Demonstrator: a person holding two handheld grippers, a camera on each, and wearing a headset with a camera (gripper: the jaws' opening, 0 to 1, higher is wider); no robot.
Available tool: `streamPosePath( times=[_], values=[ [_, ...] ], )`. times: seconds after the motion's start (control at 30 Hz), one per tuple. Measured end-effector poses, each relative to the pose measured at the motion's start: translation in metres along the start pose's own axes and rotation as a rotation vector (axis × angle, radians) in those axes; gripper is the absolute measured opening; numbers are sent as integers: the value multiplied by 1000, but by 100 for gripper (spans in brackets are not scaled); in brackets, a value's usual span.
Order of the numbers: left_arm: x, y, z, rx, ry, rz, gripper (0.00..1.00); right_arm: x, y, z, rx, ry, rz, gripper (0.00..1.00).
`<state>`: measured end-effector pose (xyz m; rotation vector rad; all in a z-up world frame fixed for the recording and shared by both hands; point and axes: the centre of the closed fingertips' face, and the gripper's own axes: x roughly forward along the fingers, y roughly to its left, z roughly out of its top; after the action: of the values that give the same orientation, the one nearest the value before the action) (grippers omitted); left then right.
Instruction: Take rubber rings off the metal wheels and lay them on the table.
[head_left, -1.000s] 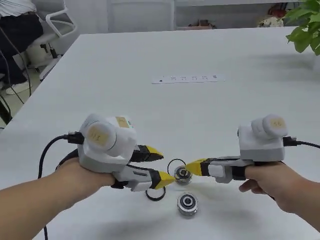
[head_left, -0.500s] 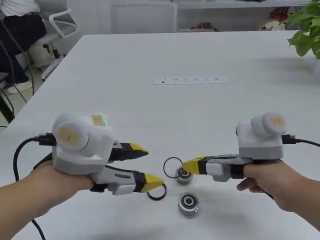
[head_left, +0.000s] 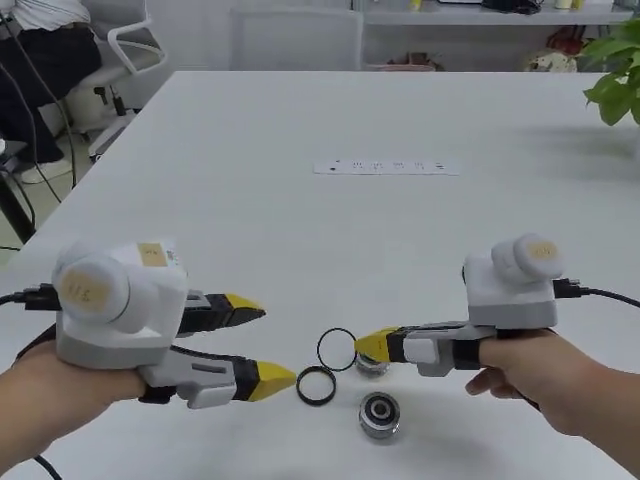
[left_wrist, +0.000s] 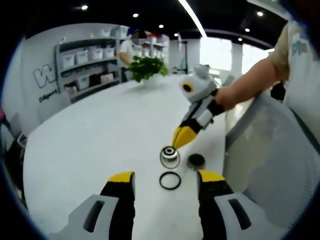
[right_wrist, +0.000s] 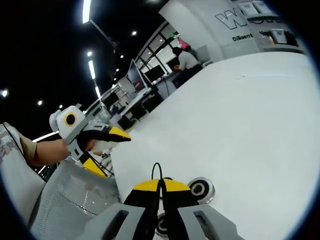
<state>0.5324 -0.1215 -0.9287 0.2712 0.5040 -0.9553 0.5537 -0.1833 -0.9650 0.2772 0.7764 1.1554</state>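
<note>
Two metal wheels lie near the table's front edge: one (head_left: 378, 412) flat and alone, the other (head_left: 372, 364) just under the tip of my right gripper (head_left: 366, 345). That gripper is shut on a thin black rubber ring (head_left: 336, 349), which loops out to the left of its tip. In the right gripper view the ring (right_wrist: 155, 170) rises as a thin arc from between the closed jaws (right_wrist: 160, 186). A thicker rubber ring (head_left: 316, 386) lies flat on the table. My left gripper (head_left: 262, 342) stands open and empty, left of that ring (left_wrist: 170, 180).
A white power strip (head_left: 387, 167) lies mid-table, far beyond the work. A green plant (head_left: 618, 75) stands at the back right corner. An office chair (head_left: 135, 40) and a person sit past the table's far left. A black cable trails from the left gripper.
My left gripper has drawn back to the left, away from the wheel, with its jaws still open. The right gripper has stayed at the wheel, shut on the thin ring.
</note>
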Motion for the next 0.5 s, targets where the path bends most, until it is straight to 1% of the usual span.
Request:
streamPosePath(
  times=[0.1, 0.23, 0.5],
  values=[
    [-4, 3, -3, -7, -4, 9, 51, 1, -2, -2, 5, 10, 5, 0],
    [-9, 3, -5, -18, -9, 19, 53, 5, -2, -4, 22, 19, 14, 0],
    [-14, 4, -10, -24, -11, 31, 57, 16, -4, -14, 40, 60, 20, 0]
  ],
)
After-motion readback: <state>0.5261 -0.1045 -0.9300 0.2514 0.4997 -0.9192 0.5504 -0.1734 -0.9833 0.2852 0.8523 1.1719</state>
